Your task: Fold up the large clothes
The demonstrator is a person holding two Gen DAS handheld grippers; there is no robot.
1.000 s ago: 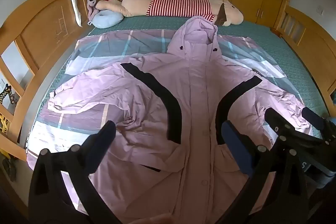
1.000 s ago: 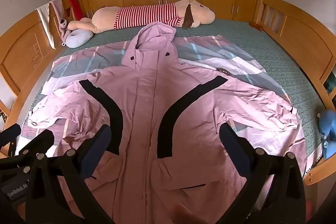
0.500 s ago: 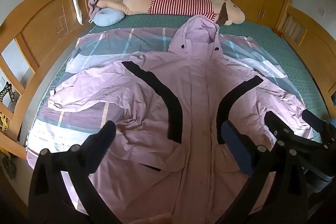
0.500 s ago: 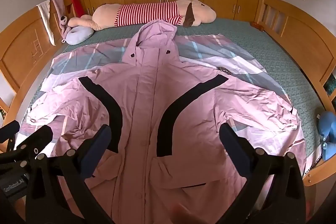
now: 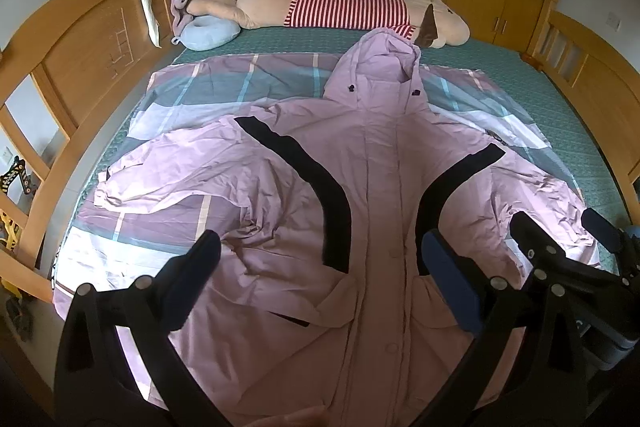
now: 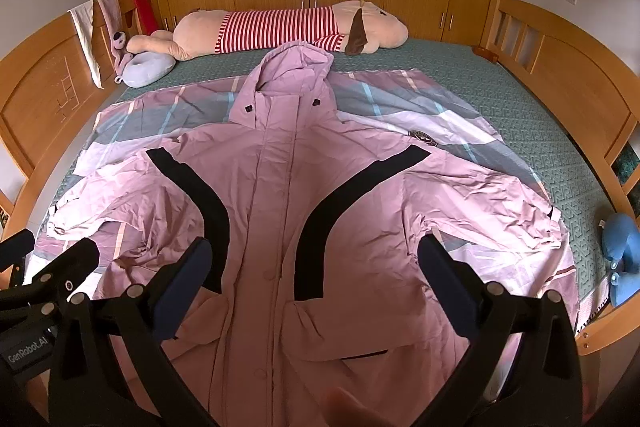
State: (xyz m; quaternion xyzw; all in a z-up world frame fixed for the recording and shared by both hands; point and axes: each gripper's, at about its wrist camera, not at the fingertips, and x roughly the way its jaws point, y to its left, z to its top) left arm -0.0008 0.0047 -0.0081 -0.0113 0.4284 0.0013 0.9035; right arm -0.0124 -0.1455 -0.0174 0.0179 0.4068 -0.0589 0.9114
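A large pink hooded jacket (image 5: 376, 187) with black curved stripes lies face up and spread out on the bed, hood toward the far side, sleeves out to both sides; it also shows in the right wrist view (image 6: 280, 195). My left gripper (image 5: 320, 271) is open and empty, held above the jacket's lower part. My right gripper (image 6: 314, 267) is open and empty, also above the lower part. Each gripper shows at the edge of the other's view: the right one (image 5: 560, 251) and the left one (image 6: 52, 267).
A checked pink and grey sheet (image 6: 400, 99) lies under the jacket on a green mattress (image 6: 520, 107). A long striped plush toy (image 6: 280, 27) and a blue neck pillow (image 6: 146, 69) lie at the far side. Wooden bed rails (image 6: 560, 75) run along both sides. A blue toy (image 6: 620, 247) sits at the right edge.
Both grippers have drawn slightly back and tilted up, so the jacket sits a little lower in view. The jacket has not moved.
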